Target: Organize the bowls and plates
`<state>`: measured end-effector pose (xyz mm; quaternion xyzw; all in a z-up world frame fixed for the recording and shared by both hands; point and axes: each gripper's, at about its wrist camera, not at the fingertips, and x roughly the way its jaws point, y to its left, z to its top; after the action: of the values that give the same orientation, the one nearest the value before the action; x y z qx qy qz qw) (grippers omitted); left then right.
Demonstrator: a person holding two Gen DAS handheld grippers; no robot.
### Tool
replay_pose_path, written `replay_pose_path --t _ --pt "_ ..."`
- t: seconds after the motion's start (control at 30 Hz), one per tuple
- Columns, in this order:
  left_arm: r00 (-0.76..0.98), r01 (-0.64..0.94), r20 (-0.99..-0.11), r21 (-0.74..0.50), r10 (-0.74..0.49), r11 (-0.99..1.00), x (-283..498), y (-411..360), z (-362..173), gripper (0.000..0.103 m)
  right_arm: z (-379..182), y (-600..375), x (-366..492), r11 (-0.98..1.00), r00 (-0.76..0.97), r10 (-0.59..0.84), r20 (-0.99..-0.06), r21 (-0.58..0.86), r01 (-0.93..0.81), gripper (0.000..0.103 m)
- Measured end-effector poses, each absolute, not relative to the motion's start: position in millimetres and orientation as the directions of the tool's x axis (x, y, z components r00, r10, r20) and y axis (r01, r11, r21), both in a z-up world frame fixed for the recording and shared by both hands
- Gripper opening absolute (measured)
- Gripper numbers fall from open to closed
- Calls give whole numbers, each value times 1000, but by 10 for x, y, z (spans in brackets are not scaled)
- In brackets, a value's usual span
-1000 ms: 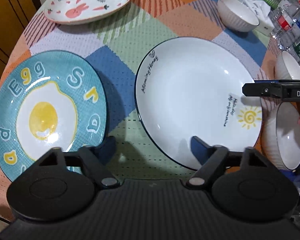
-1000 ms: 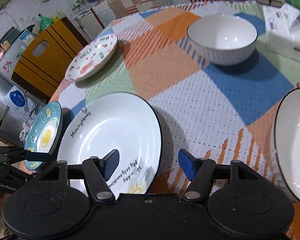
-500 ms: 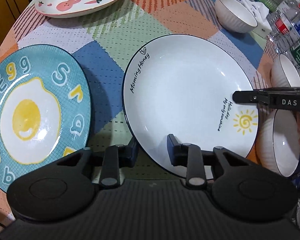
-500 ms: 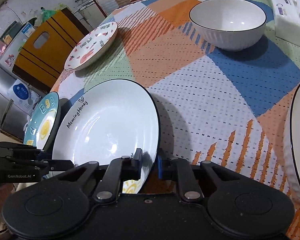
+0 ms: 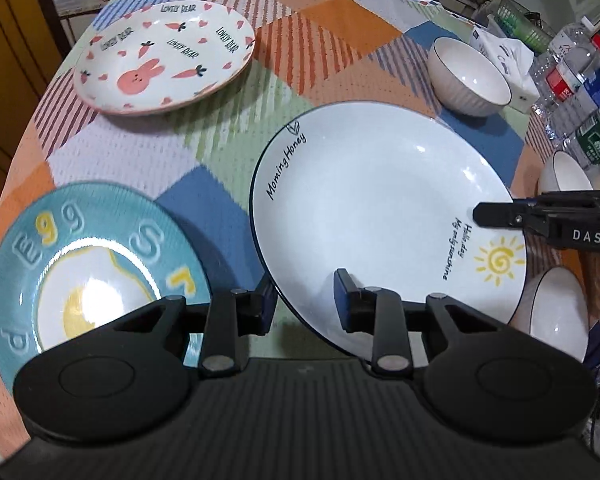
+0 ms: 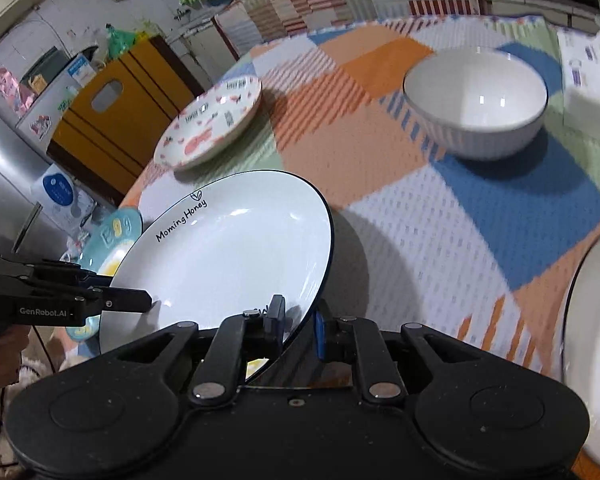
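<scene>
Step in hand: two-handed pickup of the white "Morning Honey" plate (image 5: 380, 204), near rim tipped up off the counter (image 5: 228, 140). The left hand-held gripper (image 5: 305, 300) is clamped on its near-left rim and the right hand-held gripper (image 6: 300, 326) pinches the rim by the sun print; both jaws have just been closing onto that rim. Both grippers angle steeply down; the next move, I'd judge, calls for an even lift and stacking it onto the teal egg plate (image 5: 88, 268) just to its left, rims square.
</scene>
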<state>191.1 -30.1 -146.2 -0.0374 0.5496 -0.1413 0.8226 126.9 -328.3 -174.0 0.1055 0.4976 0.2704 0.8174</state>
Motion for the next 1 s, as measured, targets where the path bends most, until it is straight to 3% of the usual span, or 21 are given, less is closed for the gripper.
replay_pose_path --t 0.27,0.63,1.0 --pt "406 179 -880 -189 -247 966 2272 -303 -1471 29 -1634 -3201 1545 839 399 527 -751 385 -384 20" --pt "399 192 -888 -160 -227 968 2657 -425 -1722 29 -1887 -3222 1795 865 421 496 -759 391 -314 21" --pt "380 194 -891 -186 -248 963 2620 -439 -1851 29 -1880 -2882 1832 930 377 289 -880 164 -329 31"
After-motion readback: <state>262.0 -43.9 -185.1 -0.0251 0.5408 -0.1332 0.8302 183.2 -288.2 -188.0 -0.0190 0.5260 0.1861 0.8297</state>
